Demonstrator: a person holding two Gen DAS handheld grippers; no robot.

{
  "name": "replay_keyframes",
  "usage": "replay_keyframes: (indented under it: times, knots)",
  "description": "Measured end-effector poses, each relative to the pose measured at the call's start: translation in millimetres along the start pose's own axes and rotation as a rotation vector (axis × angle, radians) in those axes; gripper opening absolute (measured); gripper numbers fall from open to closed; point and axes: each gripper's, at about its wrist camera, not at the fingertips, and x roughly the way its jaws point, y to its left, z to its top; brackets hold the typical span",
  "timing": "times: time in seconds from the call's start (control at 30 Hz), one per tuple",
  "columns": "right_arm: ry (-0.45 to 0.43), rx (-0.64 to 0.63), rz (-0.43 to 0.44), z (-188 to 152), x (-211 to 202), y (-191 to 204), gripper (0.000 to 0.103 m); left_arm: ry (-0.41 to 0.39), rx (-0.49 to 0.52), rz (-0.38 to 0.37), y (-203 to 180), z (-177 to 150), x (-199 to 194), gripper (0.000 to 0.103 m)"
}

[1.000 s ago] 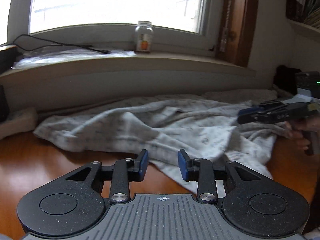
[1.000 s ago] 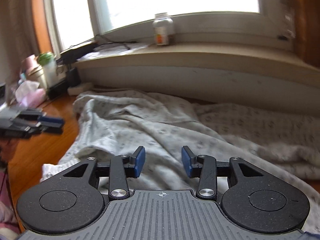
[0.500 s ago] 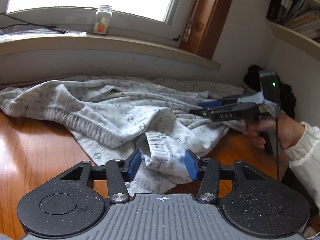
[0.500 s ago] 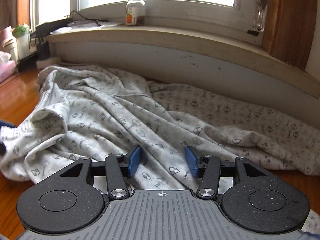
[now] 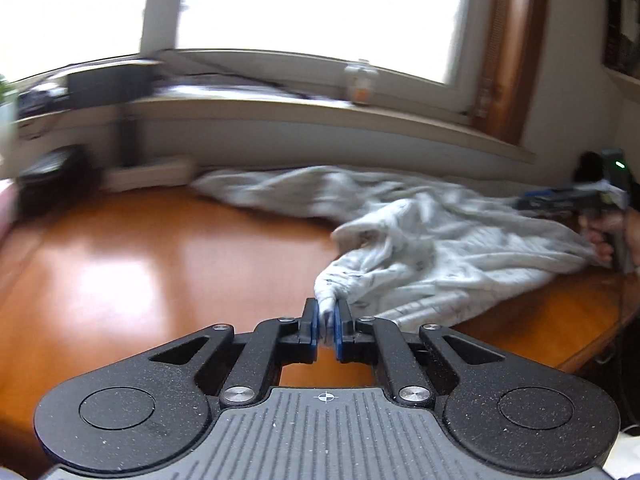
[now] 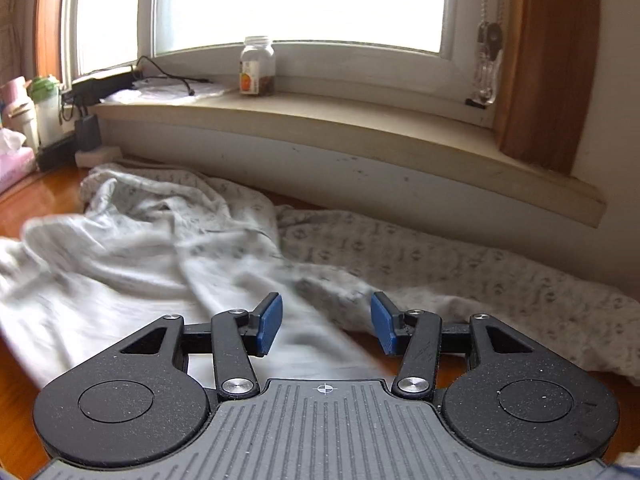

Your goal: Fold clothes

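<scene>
Left gripper point(image 5: 326, 320) clamped on a bunched edge of the garment point(image 5: 440, 248); right gripper point(image 6: 326, 322) wide, holding nothing.
Garment is pale grey, patterned, crumpled on the wooden surface point(image 5: 140, 280) under the window sill point(image 6: 320, 120). Right fingers point(image 6: 268, 322) hover just above the cloth. A hand point(image 5: 604, 232) grips the right tool at far right of the left view.

Daylight from blown-out window point(image 6: 300, 0); glare patch on wooden table point(image 5: 120, 288); left view motion-blurred; garment point(image 6: 140, 248) smeared; fisheye bending at edges.
</scene>
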Motion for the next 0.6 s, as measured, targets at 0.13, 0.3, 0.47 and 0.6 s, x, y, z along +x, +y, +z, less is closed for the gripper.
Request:
replay_keyframes:
  times: [0.13, 0.3, 0.47, 0.6]
  knots:
    - [0.026, 0.002, -0.019, -10, 1, -8, 0.050, -0.001, -0.059, 0.166, 57, -9, -37, 0.008]
    - [0.041, 0.039, -0.010, -17, 2, -14, 0.050, -0.006, -0.156, 0.295, 99, -15, -54, 0.012]
    - [0.022, 0.031, -0.017, -21, -9, -15, 0.051, -0.011, -0.142, 0.309, 93, -6, -51, 0.033]
    - [-0.003, 0.007, -0.045, -23, -24, -19, 0.054, -0.053, -0.100, 0.295, 79, 13, -46, 0.049]
